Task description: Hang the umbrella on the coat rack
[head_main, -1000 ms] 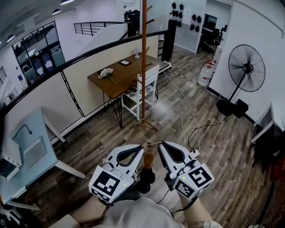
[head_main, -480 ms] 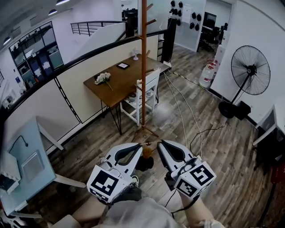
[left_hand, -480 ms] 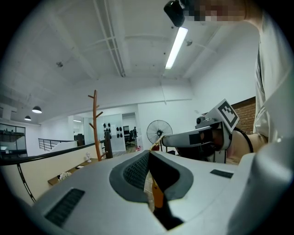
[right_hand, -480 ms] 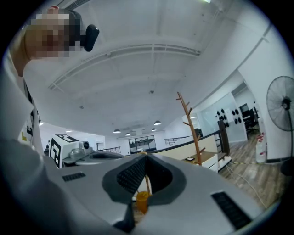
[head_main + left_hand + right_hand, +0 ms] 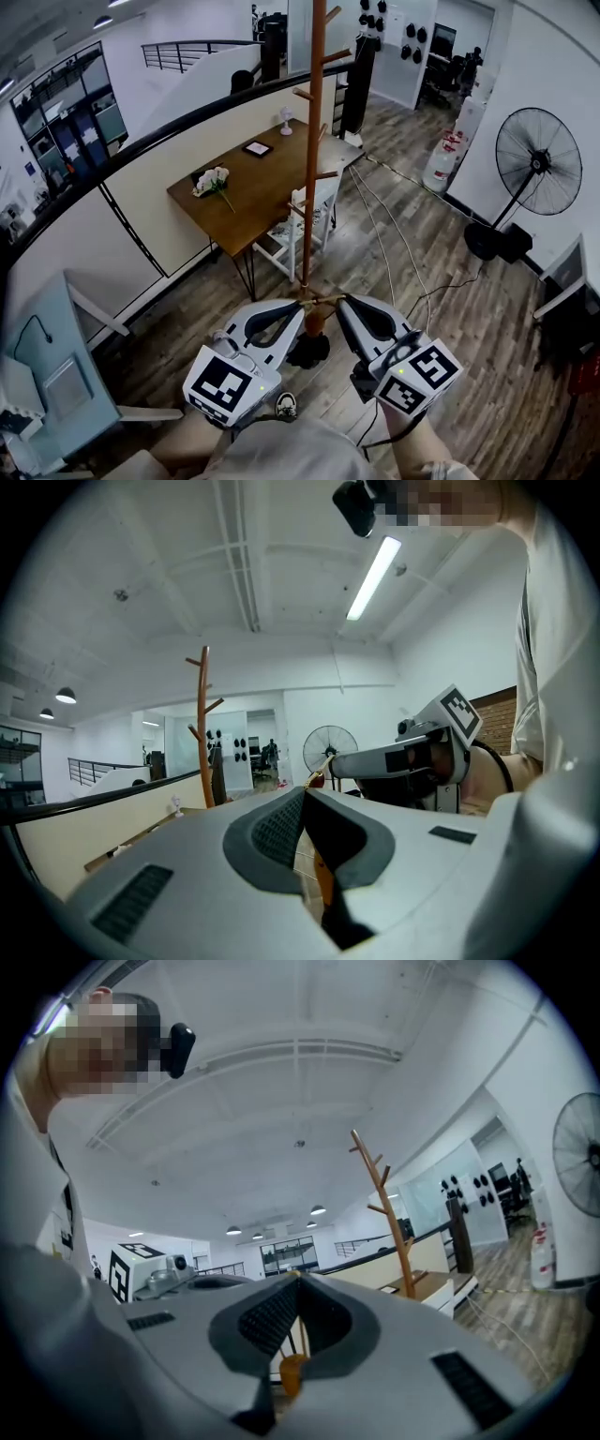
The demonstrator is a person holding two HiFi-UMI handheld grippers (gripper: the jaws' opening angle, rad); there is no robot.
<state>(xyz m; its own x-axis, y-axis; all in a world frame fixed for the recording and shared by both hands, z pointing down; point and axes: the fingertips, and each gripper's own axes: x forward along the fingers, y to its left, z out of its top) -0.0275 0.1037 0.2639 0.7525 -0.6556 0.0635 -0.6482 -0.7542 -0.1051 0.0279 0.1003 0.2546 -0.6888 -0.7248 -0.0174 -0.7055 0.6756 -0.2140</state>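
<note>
From where I stand, the person carries the left tongs (image 5: 301, 304) and the right tongs (image 5: 337, 301) close together, tips almost meeting. Each pair is pressed together on the thin cord (image 5: 319, 300) that runs from one tip to the other. The umbrella (image 5: 308, 350) hangs folded just under and between them, its orange-brown handle (image 5: 315, 322) uppermost and its dark body dangling toward the floor. Each gripper view shows that handle low down behind closed tips. I take it the cord is shared between both pairs so the loop stays stretched open, ready to drop over a peg, while the umbrella's weight hangs straight and does not swing. Directly beyond the tips rises the coat rack (image 5: 314, 150), a tall wooden pole with short upward pegs. Further out past it and to the left of the tongs is a wooden surface (image 5: 246, 192) with flowers on it, and a standing fan (image 5: 533, 154) is well off to the right. Compared with a second ago, the pole looms larger and its foot now sits right behind the tips where open floor lay between. The person has walked up to it, and the hold on the cord looks unchanged. The pegs sit well above the tongs, so I judge a lift comes next.
</note>
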